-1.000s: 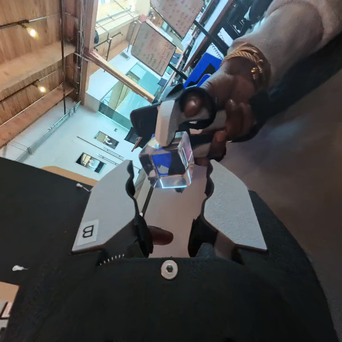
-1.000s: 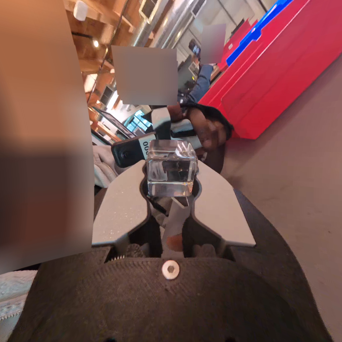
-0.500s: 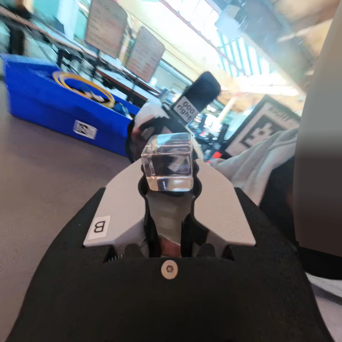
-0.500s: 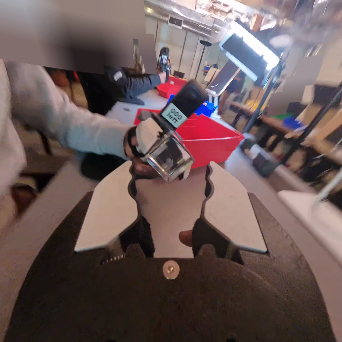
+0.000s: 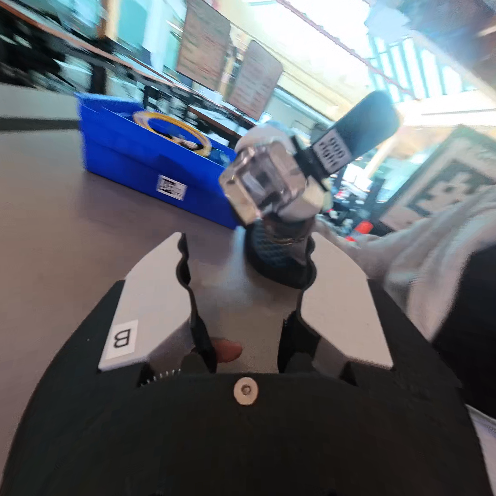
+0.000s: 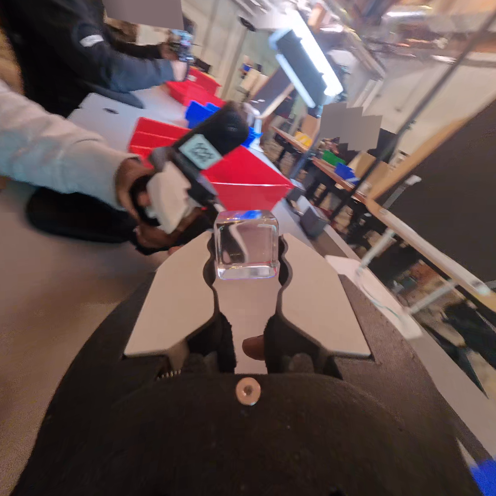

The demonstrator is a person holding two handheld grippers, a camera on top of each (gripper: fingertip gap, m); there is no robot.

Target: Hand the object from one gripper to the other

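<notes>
The right gripper (image 6: pixel 245 247) clamps the clear cube (image 6: pixel 246 244) at the frame's centre; the left gripper (image 5: pixel 245 241) is spread wide and empty over the grey worktop (image 5: pixel 53 214).

Clear glass cube (image 6: pixel 246 244), pale grey tongs (image 6: pixel 245 241) on a black body, blue bin (image 5: pixel 150 158) holding a yellow coil (image 5: pixel 171 131), red bins (image 6: pixel 236 171) — grey-brown table (image 5: pixel 48 220) — pale sleeve (image 6: pixel 53 158).

grey table (image 5: pixel 53 228) | blue bin (image 5: pixel 139 161) (cable inside) | red bins (image 6: pixel 241 174) | strip light (image 6: pixel 308 61)
</notes>
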